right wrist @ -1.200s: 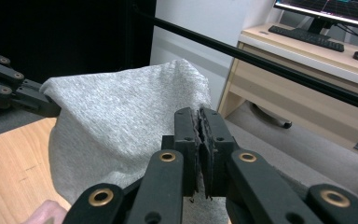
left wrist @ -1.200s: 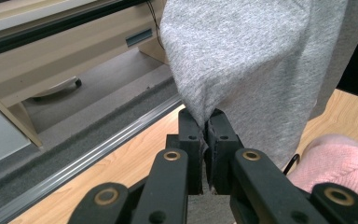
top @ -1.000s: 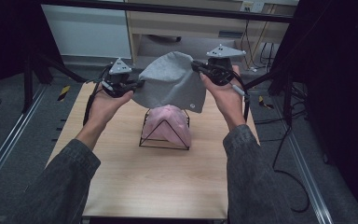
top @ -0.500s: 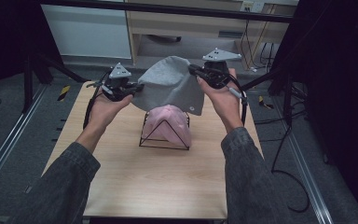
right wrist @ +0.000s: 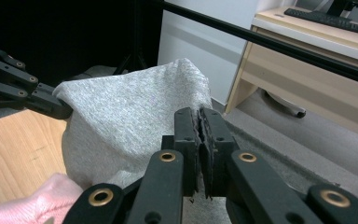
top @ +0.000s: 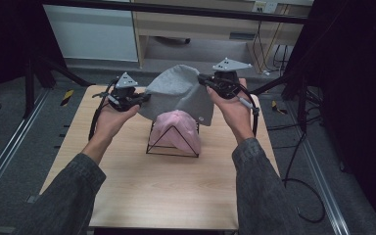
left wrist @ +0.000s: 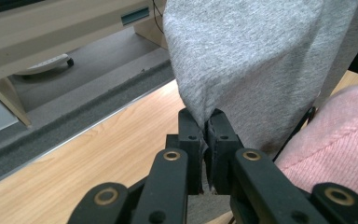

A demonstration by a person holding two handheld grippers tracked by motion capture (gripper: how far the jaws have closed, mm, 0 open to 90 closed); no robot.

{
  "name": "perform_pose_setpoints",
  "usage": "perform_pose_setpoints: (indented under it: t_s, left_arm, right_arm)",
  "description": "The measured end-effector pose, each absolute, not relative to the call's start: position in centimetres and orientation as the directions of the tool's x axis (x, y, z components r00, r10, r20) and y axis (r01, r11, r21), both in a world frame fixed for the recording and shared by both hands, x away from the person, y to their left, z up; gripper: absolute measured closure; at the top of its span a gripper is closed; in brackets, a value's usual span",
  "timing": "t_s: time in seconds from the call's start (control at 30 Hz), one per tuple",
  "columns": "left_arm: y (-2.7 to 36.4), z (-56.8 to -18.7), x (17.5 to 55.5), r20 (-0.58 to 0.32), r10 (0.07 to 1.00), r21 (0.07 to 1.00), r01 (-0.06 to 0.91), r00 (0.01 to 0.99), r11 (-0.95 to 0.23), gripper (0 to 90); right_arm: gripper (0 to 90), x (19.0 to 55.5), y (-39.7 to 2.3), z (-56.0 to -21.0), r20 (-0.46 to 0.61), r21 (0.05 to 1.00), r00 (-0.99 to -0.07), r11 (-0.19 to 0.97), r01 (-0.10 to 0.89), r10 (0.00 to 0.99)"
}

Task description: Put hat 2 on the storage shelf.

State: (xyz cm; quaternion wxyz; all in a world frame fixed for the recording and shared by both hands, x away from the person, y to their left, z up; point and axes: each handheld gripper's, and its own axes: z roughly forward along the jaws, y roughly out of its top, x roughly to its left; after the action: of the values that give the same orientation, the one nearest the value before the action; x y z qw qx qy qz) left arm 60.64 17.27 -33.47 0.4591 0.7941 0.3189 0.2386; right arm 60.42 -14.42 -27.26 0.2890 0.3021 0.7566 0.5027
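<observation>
A grey cloth (top: 176, 95) hangs stretched between my two grippers above the back of the table. My left gripper (top: 144, 97) is shut on the cloth's left edge, the fabric (left wrist: 242, 56) pinched between its jaws (left wrist: 206, 122). My right gripper (top: 203, 79) is shut on the right edge, held a little higher; the cloth (right wrist: 130, 121) spreads to its left (right wrist: 199, 116). Below the cloth, a black wire triangular frame (top: 172, 144) stands on the table with a pink cloth (top: 177, 126) draped over it. The grey cloth's lower edge hangs just behind the pink one.
The wooden table (top: 142, 191) has bare room in front of the frame. Behind it stand a desk with drawers (top: 196, 29) and a white cabinet (top: 93, 34). Black stand legs (top: 54, 73) and cables (top: 293, 161) flank the table.
My left gripper has sunk slightly with its edge of the grey cloth, so the cloth hangs lower on the left. The right gripper has kept its place.
</observation>
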Motion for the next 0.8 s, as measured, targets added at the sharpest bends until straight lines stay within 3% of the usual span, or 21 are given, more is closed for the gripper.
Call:
perform_pose_setpoints:
  t_s: [0.8]
  left_arm:
    - [17.7,-37.7,60.0,0.06,0.733,0.861,0.335,0.678,-0.381,86.0]
  right_arm:
    - [86.5,60.0,-14.1,-30.8,-0.124,0.915,-0.667,0.345,0.21,0.734]
